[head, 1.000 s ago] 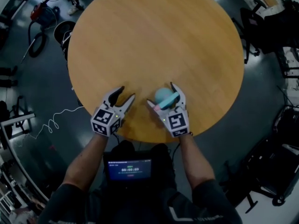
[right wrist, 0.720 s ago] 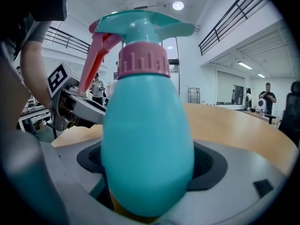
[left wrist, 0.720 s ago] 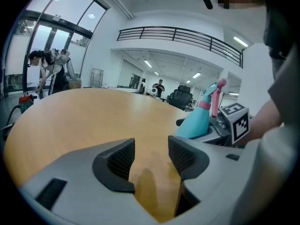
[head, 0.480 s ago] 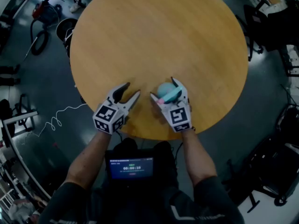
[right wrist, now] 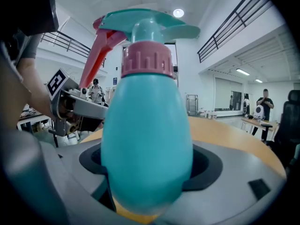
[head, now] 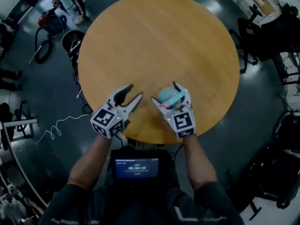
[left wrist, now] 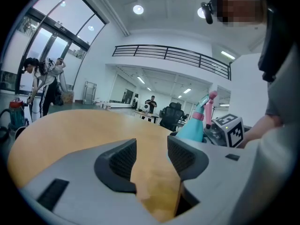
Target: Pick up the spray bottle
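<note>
Having just closed the right claw (head: 164, 93) onto the teal spray bottle (right wrist: 145, 125), treat grip as made; lift next. Keep parted, empty left claw (head: 135, 91) clear.

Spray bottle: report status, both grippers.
Left gripper open, empty. Right gripper just closed further, gripping teal plastic spray bottle. Nothing else on round wooden table.

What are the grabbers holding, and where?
The right gripper, whose jaws have just been closing, holds the spray bottle by its round teal body. The left gripper is open and empty.
</note>
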Demonstrator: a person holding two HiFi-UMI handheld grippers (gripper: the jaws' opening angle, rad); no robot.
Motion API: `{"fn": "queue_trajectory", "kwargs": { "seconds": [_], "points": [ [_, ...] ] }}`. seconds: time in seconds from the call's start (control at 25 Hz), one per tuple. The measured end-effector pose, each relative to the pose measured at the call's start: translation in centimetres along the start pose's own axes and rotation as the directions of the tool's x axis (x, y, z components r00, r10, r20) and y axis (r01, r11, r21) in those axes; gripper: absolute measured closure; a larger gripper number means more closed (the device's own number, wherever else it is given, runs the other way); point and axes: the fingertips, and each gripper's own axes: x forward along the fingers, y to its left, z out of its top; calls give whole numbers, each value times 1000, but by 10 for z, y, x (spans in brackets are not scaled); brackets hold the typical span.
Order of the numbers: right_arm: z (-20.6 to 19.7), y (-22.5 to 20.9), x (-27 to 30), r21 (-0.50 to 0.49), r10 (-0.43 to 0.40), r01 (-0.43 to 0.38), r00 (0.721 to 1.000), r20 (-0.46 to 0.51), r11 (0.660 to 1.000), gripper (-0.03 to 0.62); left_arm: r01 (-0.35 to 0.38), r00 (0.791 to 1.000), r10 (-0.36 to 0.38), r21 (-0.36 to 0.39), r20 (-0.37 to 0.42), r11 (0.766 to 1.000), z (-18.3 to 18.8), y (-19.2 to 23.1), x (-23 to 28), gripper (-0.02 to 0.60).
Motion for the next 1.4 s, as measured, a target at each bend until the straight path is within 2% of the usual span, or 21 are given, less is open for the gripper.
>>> {"fn": "queue_trajectory", "kwargs": {
  "seconds": [0.08,0.24,0.48,0.6,0.72,0.88,1.16,1.4],
  "points": [
    [17,-1,-4,-25,7,-6,999,37,1000,154,-11,1000,11,17,26,1000,17,-2,-3,363],
    [54,0,-20,8,-13,13,999,42,1000,154,-9,997,7,30,78,1000,41,-12,-12,392],
    [86,2,-34,2,-22,21,997,73,1000,154,-28,989,18,65,144,997,73,-20,-26,417],
    [95,6,-43,3,-18,18,996,89,1000,154,-51,985,39,68,166,996,85,-23,-35,467],
    [107,11,-52,-11,-22,23,994,107,1000,154,-76,982,56,110,180,991,95,-28,-44,541],
    [115,14,-59,-17,-29,31,993,110,999,154,-81,982,58,126,178,989,102,-35,-50,569],
    [129,0,-84,5,-100,101,985,138,995,154,-4,984,-18,121,179,993,110,-55,-46,580],
    [135,-20,-126,44,-220,216,962,163,976,154,117,978,-144,170,154,978,119,-93,-26,580]
  ]
}}
